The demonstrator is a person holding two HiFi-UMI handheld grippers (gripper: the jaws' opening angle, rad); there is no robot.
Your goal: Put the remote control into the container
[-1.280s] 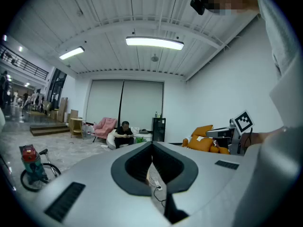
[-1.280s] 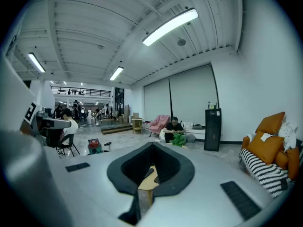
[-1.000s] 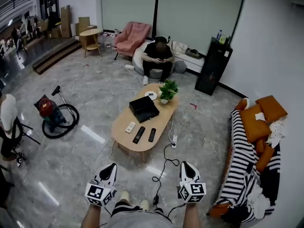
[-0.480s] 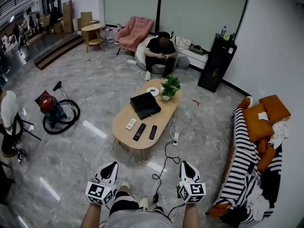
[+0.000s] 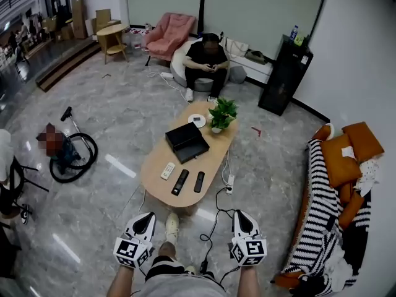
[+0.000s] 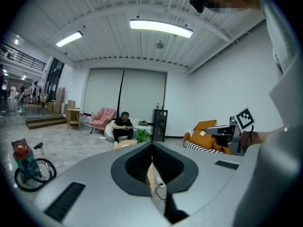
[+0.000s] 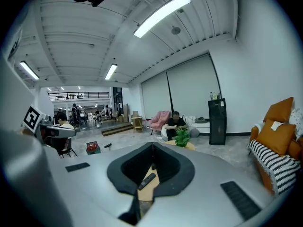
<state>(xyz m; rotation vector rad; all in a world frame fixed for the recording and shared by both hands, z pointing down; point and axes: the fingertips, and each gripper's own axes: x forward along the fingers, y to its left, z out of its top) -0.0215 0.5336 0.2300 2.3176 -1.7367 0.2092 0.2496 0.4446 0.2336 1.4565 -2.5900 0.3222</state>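
Near the tabletop's (image 5: 213,159) close end lie a white remote control (image 5: 167,171) and two black remotes (image 5: 180,182), short of the black container (image 5: 187,142) at its middle. Left tool (image 5: 146,218) and right tool (image 5: 241,217) are closed, empty.

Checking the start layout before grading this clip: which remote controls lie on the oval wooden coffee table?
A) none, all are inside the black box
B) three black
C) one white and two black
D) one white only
C: at the near end of the oval wooden coffee table lie a white remote control, a left black remote control and a right black remote control, all outside the black rectangular box.
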